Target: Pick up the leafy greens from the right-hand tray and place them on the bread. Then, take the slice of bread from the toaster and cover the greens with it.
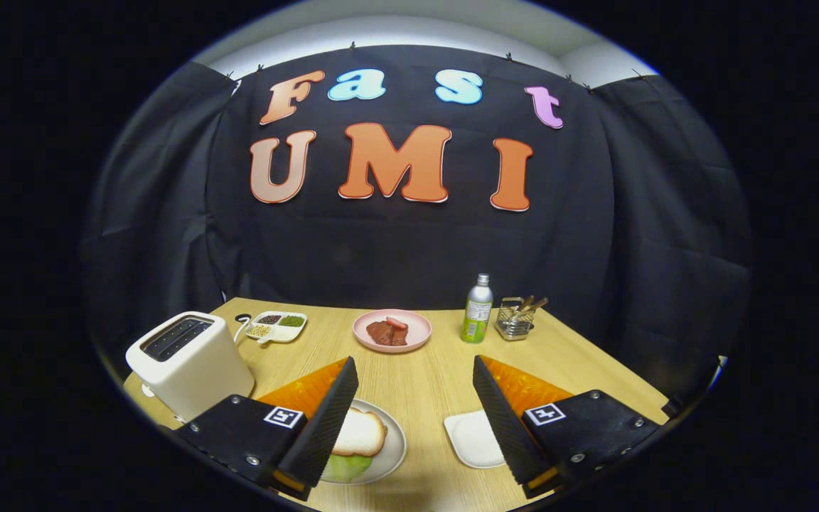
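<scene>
My gripper (415, 370) hangs open above the wooden table, nothing between its fingers. Beside the left finger lies a grey plate (393, 455) with a slice of bread (360, 432) resting on top of leafy greens (347, 467) that peek out beneath it. By the right finger sits a small white square tray (470, 439), bare where it shows and partly hidden by that finger. A white toaster (189, 363) stands to the left of the left finger, its dark top slots facing up; I cannot tell whether a slice is inside.
Beyond the fingers sits a pink plate (392, 331) with slices of meat. To its right stand a green-labelled bottle (478, 309) and a wire utensil holder (516, 318). A divided white dish (278, 326) with seeds lies behind the toaster.
</scene>
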A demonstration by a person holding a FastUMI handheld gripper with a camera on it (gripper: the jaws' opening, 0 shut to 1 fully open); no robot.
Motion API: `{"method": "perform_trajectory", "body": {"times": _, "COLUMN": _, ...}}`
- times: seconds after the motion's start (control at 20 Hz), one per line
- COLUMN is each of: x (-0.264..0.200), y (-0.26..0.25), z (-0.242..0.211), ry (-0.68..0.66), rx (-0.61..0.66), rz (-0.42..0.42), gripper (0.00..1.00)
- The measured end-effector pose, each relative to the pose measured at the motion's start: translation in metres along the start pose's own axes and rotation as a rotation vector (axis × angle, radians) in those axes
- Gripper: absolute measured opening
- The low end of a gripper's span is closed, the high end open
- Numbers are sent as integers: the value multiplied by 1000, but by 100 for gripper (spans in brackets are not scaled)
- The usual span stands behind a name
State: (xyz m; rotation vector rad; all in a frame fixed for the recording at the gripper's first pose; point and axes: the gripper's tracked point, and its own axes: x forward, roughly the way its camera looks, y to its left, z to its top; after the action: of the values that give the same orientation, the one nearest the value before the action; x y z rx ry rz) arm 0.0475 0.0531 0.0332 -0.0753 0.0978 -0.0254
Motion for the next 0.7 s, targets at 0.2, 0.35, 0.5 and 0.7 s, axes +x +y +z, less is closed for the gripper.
{"method": "perform_trajectory", "body": {"times": 0.2, "x": -8, "y": -12, "z": -1, "ry": -19, "rx": 24, "rz": -7, "gripper": 98}}
{"method": "perform_trajectory", "body": {"times": 0.35, "x": -11, "y": -18, "z": -2, "ry": -32, "rx": -2, "rz": -23, "gripper": 98}}
{"method": "perform_trajectory", "body": {"times": 0.5, "x": -13, "y": -21, "z": -2, "ry": -52, "rx": -21, "rz": -17, "gripper": 97}}
{"method": "perform_trajectory", "body": {"times": 0.7, "x": -8, "y": -25, "z": 14, "ry": -127, "rx": -80, "rz": -19, "gripper": 98}}
